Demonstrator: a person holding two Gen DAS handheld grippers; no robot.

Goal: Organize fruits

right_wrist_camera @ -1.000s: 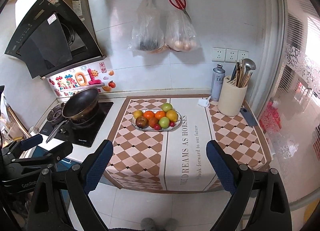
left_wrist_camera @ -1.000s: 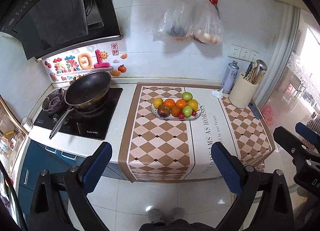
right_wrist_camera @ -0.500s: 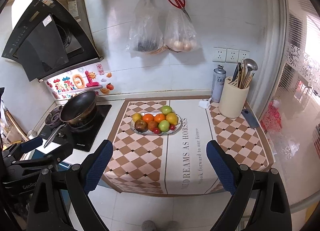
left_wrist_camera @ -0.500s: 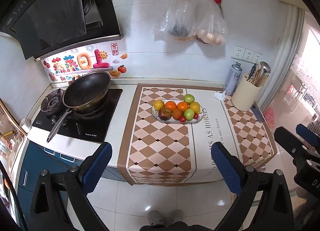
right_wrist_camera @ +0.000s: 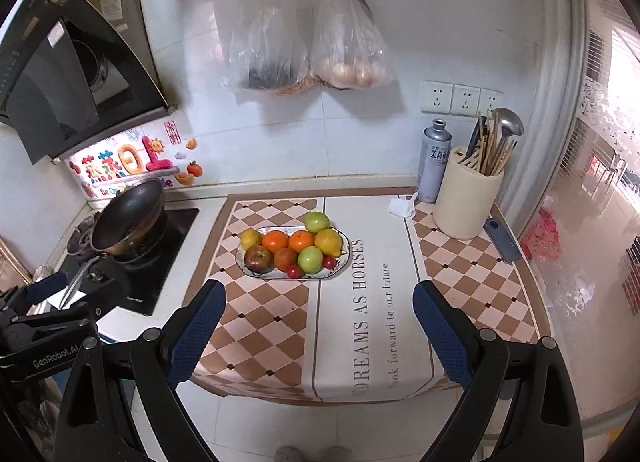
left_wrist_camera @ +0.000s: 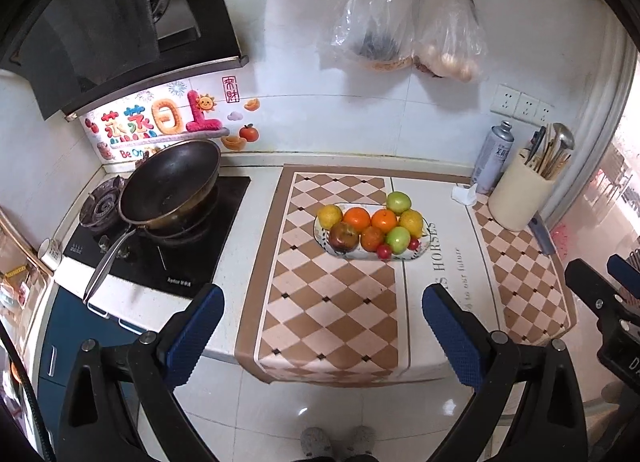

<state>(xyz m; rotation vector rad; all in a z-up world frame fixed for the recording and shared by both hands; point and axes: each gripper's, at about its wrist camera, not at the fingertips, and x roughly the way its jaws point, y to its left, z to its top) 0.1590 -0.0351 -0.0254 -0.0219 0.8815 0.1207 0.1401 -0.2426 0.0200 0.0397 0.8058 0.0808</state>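
From my right wrist camera, the right gripper (right_wrist_camera: 316, 316) hangs spread wide and empty over the checkered mat (right_wrist_camera: 276, 302), short of the fruit plate (right_wrist_camera: 344, 258). The plate carries oranges (right_wrist_camera: 275, 241), green apples (right_wrist_camera: 310, 258), lemons and cherry tomatoes. A wok (right_wrist_camera: 128, 220) sits on the stove at left; the utensil holder (right_wrist_camera: 466, 204) stands at right.

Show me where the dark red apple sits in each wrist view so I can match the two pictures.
Left wrist: the dark red apple is just right of centre, at the plate's front-left end.
Right wrist: the apple is left of centre, again at the plate's front-left end.
Shared landmark: the cream utensil holder stands to the plate's right in both.
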